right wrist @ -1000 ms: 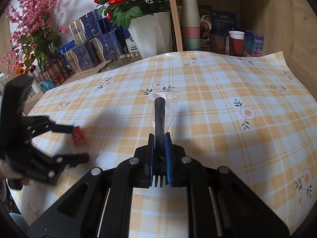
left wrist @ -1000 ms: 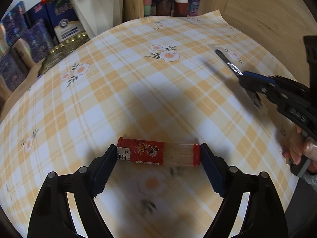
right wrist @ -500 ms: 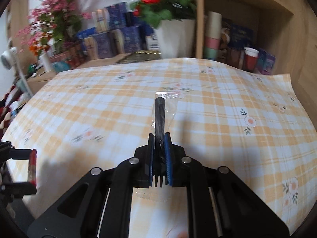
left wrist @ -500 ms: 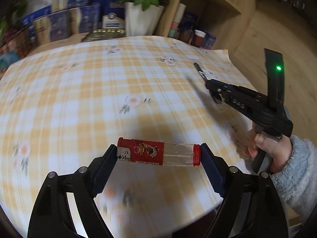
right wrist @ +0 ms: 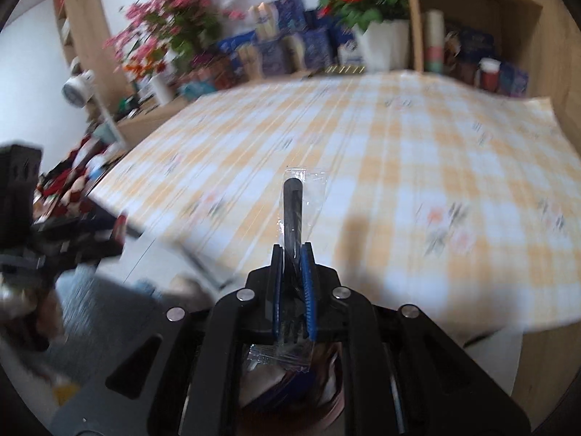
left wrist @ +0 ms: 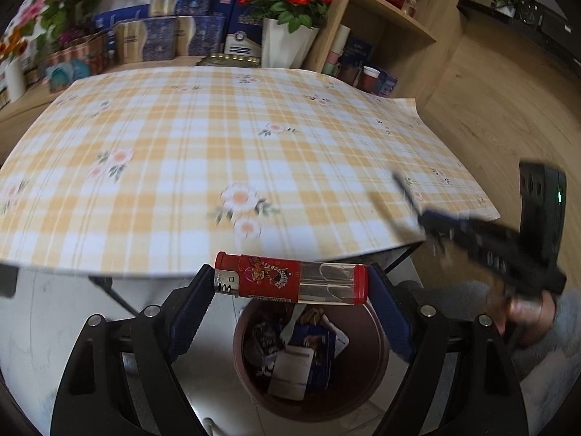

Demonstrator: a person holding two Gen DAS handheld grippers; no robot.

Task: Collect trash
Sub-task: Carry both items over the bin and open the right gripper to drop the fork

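Observation:
My left gripper (left wrist: 290, 283) is shut on a red and clear lighter (left wrist: 290, 279), held crosswise in the air past the table's front edge, above a brown trash bin (left wrist: 308, 359) with several wrappers inside. My right gripper (right wrist: 293, 254) is shut on a black plastic fork in a clear wrapper (right wrist: 292, 210), also off the table edge. The bin's contents show under the right gripper's fingers, blurred. The right gripper shows in the left wrist view (left wrist: 428, 219), to the right of the bin.
The table with the yellow checked floral cloth (left wrist: 225, 152) lies ahead. Behind it stand a white vase of red roses (left wrist: 287, 43), blue boxes (left wrist: 181, 36) and a wooden shelf with cups (left wrist: 370, 72). Wooden floor lies to the right.
Both grippers have pulled back off the table with their loads. The lighter now hangs over the trash bin, and the wrapped fork has come to the table's front edge.

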